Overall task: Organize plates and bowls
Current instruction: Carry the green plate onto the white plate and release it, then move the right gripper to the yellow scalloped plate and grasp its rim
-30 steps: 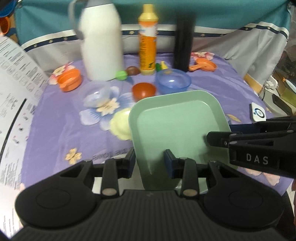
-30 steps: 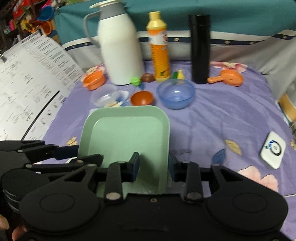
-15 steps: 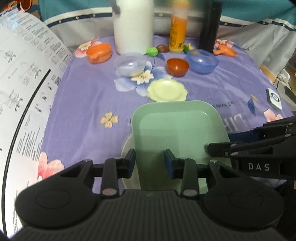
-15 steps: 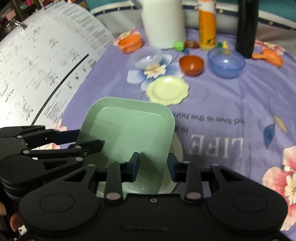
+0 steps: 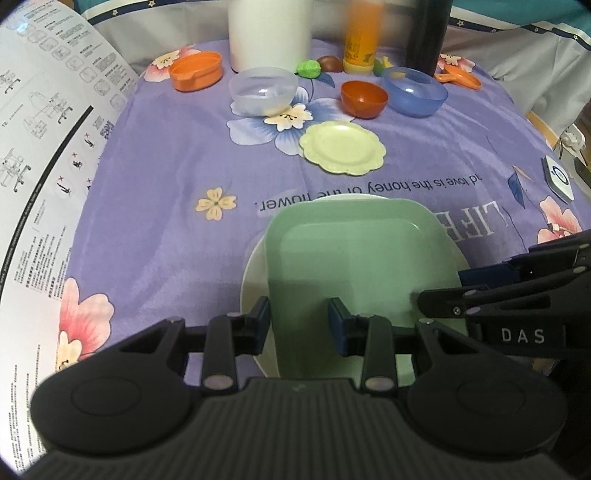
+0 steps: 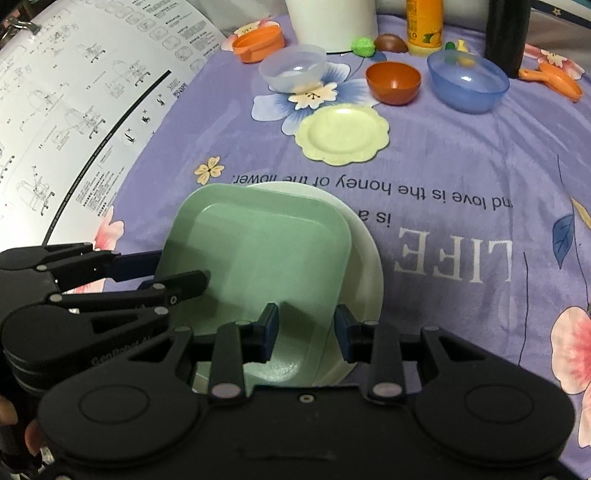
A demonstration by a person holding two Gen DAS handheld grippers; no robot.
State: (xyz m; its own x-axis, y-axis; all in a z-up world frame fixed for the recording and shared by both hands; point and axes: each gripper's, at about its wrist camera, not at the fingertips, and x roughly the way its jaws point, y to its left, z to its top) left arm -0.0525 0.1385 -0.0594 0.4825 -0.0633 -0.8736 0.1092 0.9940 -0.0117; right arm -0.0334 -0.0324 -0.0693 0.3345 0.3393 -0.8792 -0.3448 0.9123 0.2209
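A green square plate (image 5: 354, 258) (image 6: 258, 254) hangs low over a white round plate (image 5: 255, 273) (image 6: 365, 258) on the purple flowered cloth. My left gripper (image 5: 299, 321) is shut on the green plate's near left rim. My right gripper (image 6: 304, 326) is shut on its near right rim. Each gripper also shows in the other's view, the right gripper (image 5: 439, 299) at the right edge and the left gripper (image 6: 184, 277) at the left. Farther back lie a pale yellow scalloped plate (image 5: 341, 147) (image 6: 341, 138), a clear bowl (image 5: 263, 90), a red-orange bowl (image 5: 364, 99) and a blue bowl (image 5: 415, 95).
An orange tub (image 5: 197, 70) sits at the back left. A white jug (image 5: 269, 33), an orange bottle (image 5: 360, 37) and a black flask (image 5: 428, 33) line the back edge with small toys and an orange scoop (image 5: 458, 77). A printed white sheet (image 5: 40, 147) curves up on the left; a white device (image 5: 559, 177) lies right.
Both grippers carried the green plate toward the near side and lower, tipping downward. The yellow plate came into view, and the white round plate now shows under the green one.
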